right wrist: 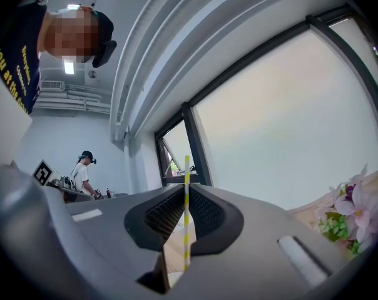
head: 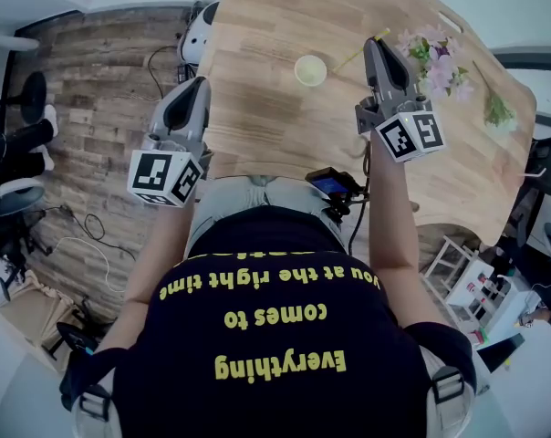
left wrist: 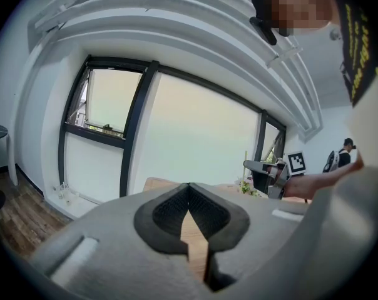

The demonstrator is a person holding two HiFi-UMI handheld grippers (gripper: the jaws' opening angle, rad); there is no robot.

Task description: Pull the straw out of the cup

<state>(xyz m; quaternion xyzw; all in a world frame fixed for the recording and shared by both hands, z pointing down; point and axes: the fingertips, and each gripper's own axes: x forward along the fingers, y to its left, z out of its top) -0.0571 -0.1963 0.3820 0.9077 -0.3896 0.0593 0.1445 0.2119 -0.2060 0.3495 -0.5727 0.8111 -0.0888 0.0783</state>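
A pale green cup (head: 310, 69) stands on the wooden table (head: 257, 108). My right gripper (head: 376, 44) hovers to the right of it, shut on a yellow-and-white striped straw (head: 359, 53). In the right gripper view the straw (right wrist: 186, 217) runs upright between the closed pads, and its lower end hangs just above the cup's rim (right wrist: 174, 277). The straw's lower tip shows just right of the cup in the head view. My left gripper (head: 201, 85) is held at the table's left edge, shut and empty (left wrist: 189, 189). From there the right gripper (left wrist: 264, 167) is seen across the table.
Pink flowers (head: 437, 62) and a green sprig (head: 497, 108) lie on the table's right side; the flowers (right wrist: 355, 214) sit close to the right gripper. A white object (head: 198, 35) stands by the table's left edge. A person (right wrist: 84, 174) stands far off.
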